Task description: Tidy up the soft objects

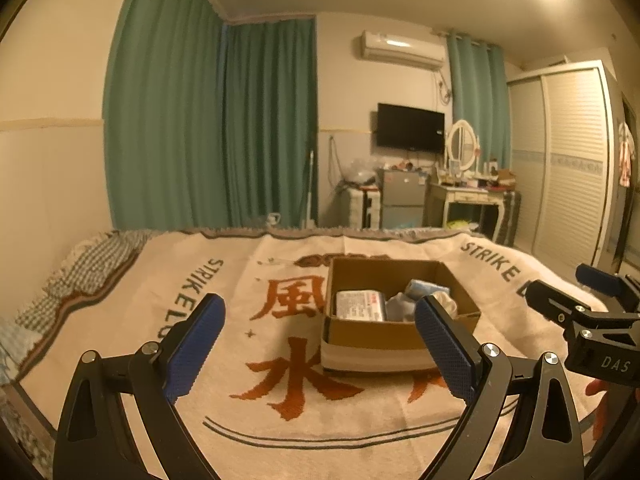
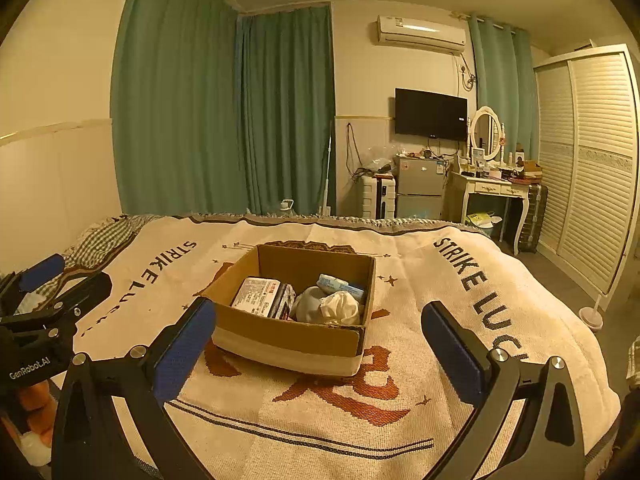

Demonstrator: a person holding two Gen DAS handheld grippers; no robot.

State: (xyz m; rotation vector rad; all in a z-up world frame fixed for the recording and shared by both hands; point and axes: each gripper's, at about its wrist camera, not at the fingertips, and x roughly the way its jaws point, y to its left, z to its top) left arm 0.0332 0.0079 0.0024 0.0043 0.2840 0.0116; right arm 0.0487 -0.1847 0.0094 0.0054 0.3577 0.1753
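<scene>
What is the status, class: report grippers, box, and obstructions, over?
Left hand-held gripper open, empty. Right hand-held gripper open, empty. Box on blanket, soft items inside. Nothing blocking it.

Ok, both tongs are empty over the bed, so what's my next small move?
Probably ease the right tongs forward and down toward the white cloth in the box. Both tongs are open and hold nothing, the left tongs too, and the cloth lies loose on top near the box's front right, with nothing over it.
</scene>
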